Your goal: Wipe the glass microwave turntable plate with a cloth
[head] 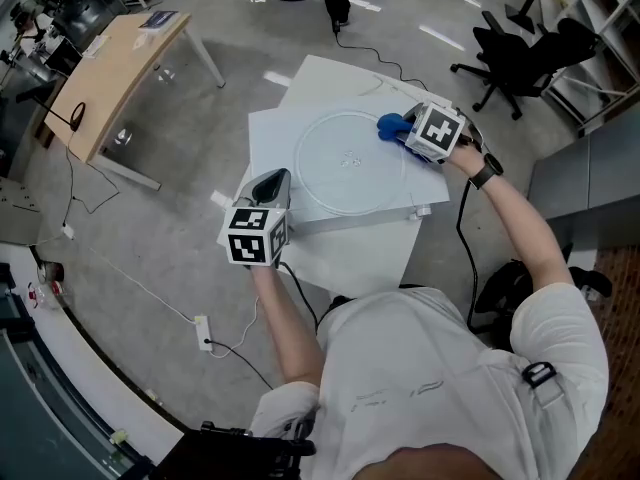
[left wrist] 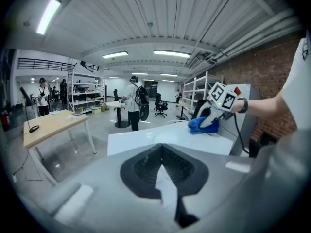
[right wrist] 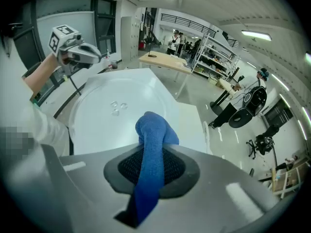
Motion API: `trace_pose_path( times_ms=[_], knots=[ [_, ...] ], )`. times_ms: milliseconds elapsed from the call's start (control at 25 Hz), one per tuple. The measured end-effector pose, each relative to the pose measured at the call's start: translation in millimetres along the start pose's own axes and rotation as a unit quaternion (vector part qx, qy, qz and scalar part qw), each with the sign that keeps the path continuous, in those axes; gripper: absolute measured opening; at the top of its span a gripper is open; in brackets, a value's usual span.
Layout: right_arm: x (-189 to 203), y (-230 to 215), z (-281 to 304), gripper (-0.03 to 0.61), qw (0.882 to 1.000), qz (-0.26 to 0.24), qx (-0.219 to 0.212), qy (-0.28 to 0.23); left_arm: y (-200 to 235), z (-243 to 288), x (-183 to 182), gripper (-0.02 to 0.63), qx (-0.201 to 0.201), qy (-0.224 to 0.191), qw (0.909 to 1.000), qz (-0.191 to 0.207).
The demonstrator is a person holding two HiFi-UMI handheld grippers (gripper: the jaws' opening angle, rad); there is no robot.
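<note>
Cloth at the plate's rim, wiping apparently barely begun
The right gripper [head: 403,134], clamped on the blue cloth [head: 391,124], holds it at the upper right edge of the glass plate [head: 340,173], mid-frame on the table [head: 360,253]; the left gripper [head: 271,180], jaws nearly together and seemingly empty, hovers at left; most glass likely remains unwiped
</note>
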State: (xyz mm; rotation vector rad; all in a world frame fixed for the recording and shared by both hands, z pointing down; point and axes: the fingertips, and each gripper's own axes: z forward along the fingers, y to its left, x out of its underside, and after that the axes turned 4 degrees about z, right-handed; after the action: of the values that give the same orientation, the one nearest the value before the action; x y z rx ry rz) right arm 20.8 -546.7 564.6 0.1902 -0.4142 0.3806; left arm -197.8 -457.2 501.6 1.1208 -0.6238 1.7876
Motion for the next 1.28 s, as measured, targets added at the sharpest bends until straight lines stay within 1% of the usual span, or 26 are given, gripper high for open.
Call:
trace_pose_path(
  times_ms=[80, 120, 240, 360, 440, 600, 760, 880, 960, 1120, 1200, 1280],
  knots=[
    [16.5, 16.7, -12.6, 0.051, 1.000, -0.019, -0.002, 0.006, -0.2, 2.9, 0.0, 0.003, 0.001, 0.003, 1.0000, 0.001],
    [24.2, 29.0, -17.9, 0.051, 1.000, -0.028, -0.009, 0.011, -0.2, 3.7, -0.1, 0.003, 0.000, 0.003, 1.0000, 0.001],
    [39.5, 72.1, -29.9, 0.051, 0.998, -0.049, -0.047, 0.017, -0.6, 3.8, -1.0, 0.003, -0.006, 0.003, 1.0000, -0.001],
    [40.8, 113.5, -34.5, 0.051, 0.993, -0.069, -0.091, 0.006, -2.1, 2.0, -2.8, 0.003, -0.017, 0.006, 0.9998, -0.002],
    [29.5, 138.8, -33.1, 0.051, 0.989, -0.091, -0.116, -0.011, -1.5, -2.4, -2.4, 0.003, -0.026, 0.009, 0.9996, -0.001],
    [-3.3, 182.0, -29.4, 0.051, 0.976, -0.134, -0.164, -0.041, 0.4, -14.3, -0.7, 0.003, -0.045, 0.011, 0.9989, -0.003],
    [-49.1, 203.4, -19.1, 0.051, 0.967, -0.168, -0.177, -0.078, 6.4, -30.8, 3.3, 0.003, -0.073, 0.011, 0.9972, -0.008],
    [-86.7, 202.8, -4.1, 0.051, 0.965, -0.174, -0.172, -0.100, 10.9, -42.0, 5.8, 0.003, -0.092, 0.009, 0.9956, -0.012],
    [-113.5, 192.7, 10.1, 0.052, 0.966, -0.178, -0.153, -0.110, 13.6, -49.1, 6.2, 0.003, -0.102, 0.009, 0.9946, -0.013],
    [-160.9, 145.0, 36.9, 0.054, 0.971, -0.182, -0.078, -0.134, 14.4, -59.1, 5.6, 0.003, -0.114, 0.009, 0.9934, -0.011],
    [-170.6, 111.8, 47.5, 0.054, 0.974, -0.181, -0.034, -0.134, 11.5, -60.7, 5.7, 0.003, -0.116, 0.009, 0.9932, -0.008],
    [-167.4, 79.4, 54.8, 0.055, 0.978, -0.168, -0.003, -0.126, 8.4, -61.1, 5.5, 0.003, -0.115, 0.011, 0.9933, -0.004]
  ],
)
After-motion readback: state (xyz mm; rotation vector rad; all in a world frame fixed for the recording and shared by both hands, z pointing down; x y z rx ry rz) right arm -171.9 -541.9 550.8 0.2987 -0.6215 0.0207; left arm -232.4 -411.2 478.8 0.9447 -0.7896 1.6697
